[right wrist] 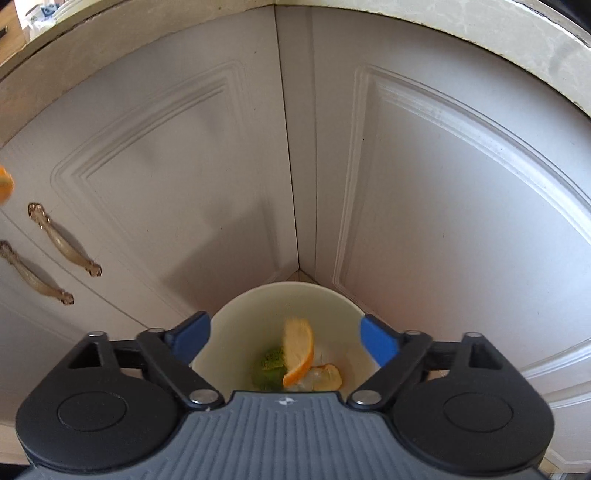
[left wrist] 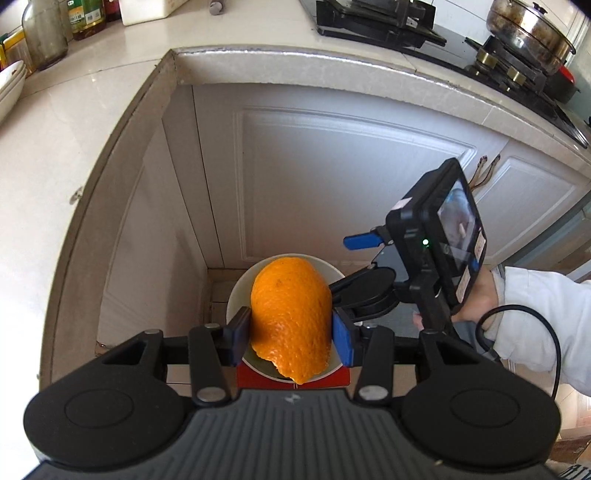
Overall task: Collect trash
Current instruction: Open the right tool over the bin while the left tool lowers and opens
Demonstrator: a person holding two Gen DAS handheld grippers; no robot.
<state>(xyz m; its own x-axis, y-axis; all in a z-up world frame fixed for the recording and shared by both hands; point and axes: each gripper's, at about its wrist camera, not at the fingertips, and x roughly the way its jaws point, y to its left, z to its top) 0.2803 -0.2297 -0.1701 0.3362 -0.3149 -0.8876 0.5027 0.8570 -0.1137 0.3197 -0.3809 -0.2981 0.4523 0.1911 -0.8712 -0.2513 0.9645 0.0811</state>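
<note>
My left gripper (left wrist: 291, 334) is shut on a big curved piece of orange peel (left wrist: 291, 314) and holds it just over a white round bin (left wrist: 236, 295) in the corner of the floor cabinets. My right gripper (right wrist: 286, 332) stands open over the same bin (right wrist: 236, 321). A smaller peel strip (right wrist: 298, 349), blurred, is below and free of its blue fingers (right wrist: 376, 338). Green and orange scraps (right wrist: 273, 363) lie in the bin's bottom. A hand (left wrist: 476, 299) in a white sleeve grips the right tool's screen unit (left wrist: 454, 229).
White cabinet doors (right wrist: 461, 206) close in the corner behind the bin, with brass handles (right wrist: 64, 240) to the left. Above runs a pale countertop (left wrist: 74, 129) with bottles (left wrist: 86, 18), plates and a stove carrying a steel pot (left wrist: 528, 33). Something red (left wrist: 255, 376) lies under the bin.
</note>
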